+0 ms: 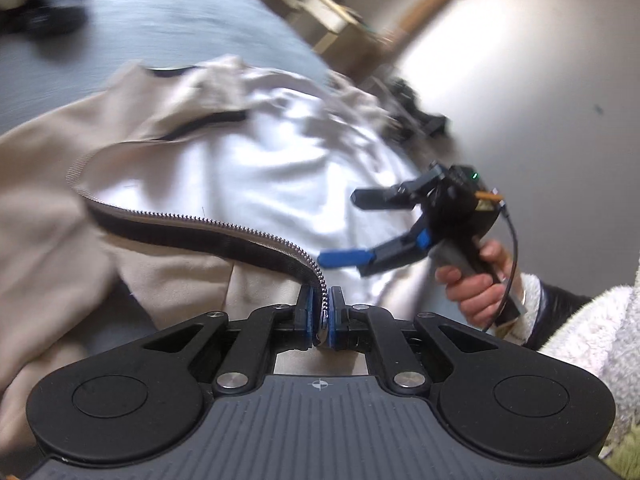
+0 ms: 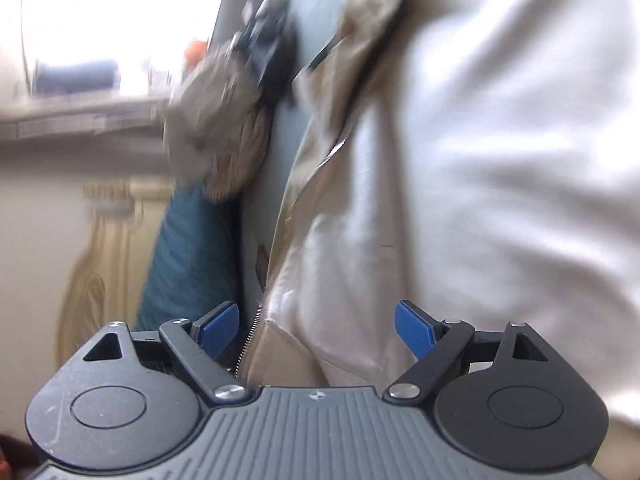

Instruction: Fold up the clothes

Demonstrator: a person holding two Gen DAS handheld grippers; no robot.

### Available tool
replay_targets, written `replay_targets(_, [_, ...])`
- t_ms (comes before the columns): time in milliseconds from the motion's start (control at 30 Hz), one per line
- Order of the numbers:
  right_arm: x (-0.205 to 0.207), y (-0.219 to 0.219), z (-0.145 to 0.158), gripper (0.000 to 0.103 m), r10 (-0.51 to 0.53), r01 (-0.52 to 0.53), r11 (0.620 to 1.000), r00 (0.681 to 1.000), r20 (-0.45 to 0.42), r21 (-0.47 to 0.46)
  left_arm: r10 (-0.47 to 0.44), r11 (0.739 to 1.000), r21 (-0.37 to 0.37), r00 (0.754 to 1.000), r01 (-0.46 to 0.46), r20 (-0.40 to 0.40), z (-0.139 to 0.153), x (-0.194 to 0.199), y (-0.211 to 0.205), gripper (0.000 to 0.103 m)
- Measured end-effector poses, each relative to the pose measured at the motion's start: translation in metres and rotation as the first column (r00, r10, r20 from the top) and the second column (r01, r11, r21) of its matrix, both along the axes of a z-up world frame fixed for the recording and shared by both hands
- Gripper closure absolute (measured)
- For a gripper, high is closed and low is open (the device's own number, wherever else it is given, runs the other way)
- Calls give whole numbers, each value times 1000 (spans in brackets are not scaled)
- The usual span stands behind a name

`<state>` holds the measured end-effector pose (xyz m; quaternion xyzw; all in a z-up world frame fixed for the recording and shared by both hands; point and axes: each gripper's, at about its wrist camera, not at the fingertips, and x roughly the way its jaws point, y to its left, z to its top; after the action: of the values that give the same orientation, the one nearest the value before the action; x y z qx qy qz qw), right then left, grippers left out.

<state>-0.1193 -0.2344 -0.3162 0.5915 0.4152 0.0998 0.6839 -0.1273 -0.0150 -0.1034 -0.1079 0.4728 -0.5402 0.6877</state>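
A beige zip jacket (image 1: 60, 216) with a white lining (image 1: 256, 176) lies spread on a grey bed. My left gripper (image 1: 322, 320) is shut on the jacket's zipper edge (image 1: 240, 232), which runs off to the left from the blue pads. My right gripper (image 1: 340, 228) is open over the white lining, held by a hand (image 1: 472, 284). In the right wrist view the right gripper (image 2: 316, 328) stands open with the jacket's zipper edge (image 2: 250, 336) and white lining (image 2: 500, 160) close between and beyond its fingers.
The grey bed (image 1: 160, 28) extends behind the jacket. Dark clothes (image 1: 44, 4) lie at its far left, and cardboard boxes (image 1: 320, 20) and dark items (image 1: 416, 112) sit on the floor beyond. A brown knit garment (image 2: 224, 120) and a teal cloth (image 2: 188, 256) show in the right wrist view.
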Motion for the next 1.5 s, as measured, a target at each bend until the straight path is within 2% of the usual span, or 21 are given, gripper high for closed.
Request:
replay_targets(133, [-58, -24, -8, 14, -188, 190, 981, 981, -39, 35, -114, 993, -23, 994, 114, 3, -11, -4, -46, 98])
replay_targets(200, [-86, -36, -12, 14, -280, 283, 958, 958, -60, 49, -150, 989, -14, 989, 150, -2, -21, -10, -66, 98])
replay_targets(300, [-130, -54, -19, 14, -411, 417, 906, 907, -95, 66, -210, 977, 31, 978, 211, -9, -41, -24, -95, 97])
replay_targets(333, [-135, -57, -20, 14, -428, 435, 898, 898, -103, 64, -229, 971, 63, 973, 230, -24, -50, -30, -104, 93])
replay_targets(367, [-136, -57, -22, 14, -433, 441, 895, 895, -109, 59, -248, 964, 91, 968, 251, -36, -59, -36, -111, 78])
replay_targets(433, [-137, -58, -26, 14, -445, 453, 890, 887, -121, 49, -292, 942, 156, 955, 297, -57, -72, -49, -124, 59])
replay_targets(500, [-139, -59, -29, 14, -457, 465, 884, 880, -132, 38, -318, 924, 204, 946, 324, -65, -77, -60, -127, 55])
replay_targets(567, [-133, -58, -30, 14, -414, 417, 909, 900, -133, -6, -335, 923, 189, 941, 336, -42, -74, -68, -120, 45])
replay_targets(667, [-121, -52, -26, 14, -306, 294, 950, 942, -136, -101, -342, 920, 190, 939, 343, -39, -67, -72, -111, 44])
replay_targets(733, [-112, -44, -25, 14, -237, 219, 967, 961, -145, -132, -331, 921, 199, 942, 336, -56, -64, -72, -102, 44])
replay_targets(900, [-91, -27, -16, 18, -99, 69, 972, 987, -128, -224, -316, 921, 217, 946, 324, -72, -56, -77, -77, 44])
replay_targets(1033, [-73, -19, -9, 31, -9, -34, 949, 991, -136, -313, -276, 930, 219, 955, 294, -109, -50, -72, -52, 44])
replay_targets(1067, [-68, -16, -8, 31, 15, -63, 938, 990, -141, -341, -267, 933, 217, 956, 287, -118, -49, -71, -45, 44])
replay_targets(1167, [-54, -4, -3, 34, 100, -163, 885, 982, -163, -437, -254, 935, 214, 956, 281, -145, -49, -72, -29, 44])
replay_targets(1233, [-49, 3, -4, 35, 148, -222, 846, 971, -187, -486, -271, 927, 219, 948, 304, -169, -51, -75, -24, 44])
replay_targets(1333, [-44, 10, -5, 35, 191, -274, 806, 959, -209, -524, -319, 900, 233, 921, 368, -223, -58, -80, -21, 44])
replay_targets(1400, [-44, 9, -3, 37, 213, -291, 803, 955, -205, -520, -353, 881, 227, 897, 415, -266, -61, -84, -18, 44])
replay_targets(1467, [-44, 10, -4, 51, 222, -300, 808, 952, -211, -506, -388, 860, 222, 871, 459, -301, -63, -89, -13, 44])
replay_targets(1500, [-44, 10, -4, 52, 225, -305, 811, 950, -214, -499, -400, 851, 222, 862, 475, -311, -64, -91, -11, 44])
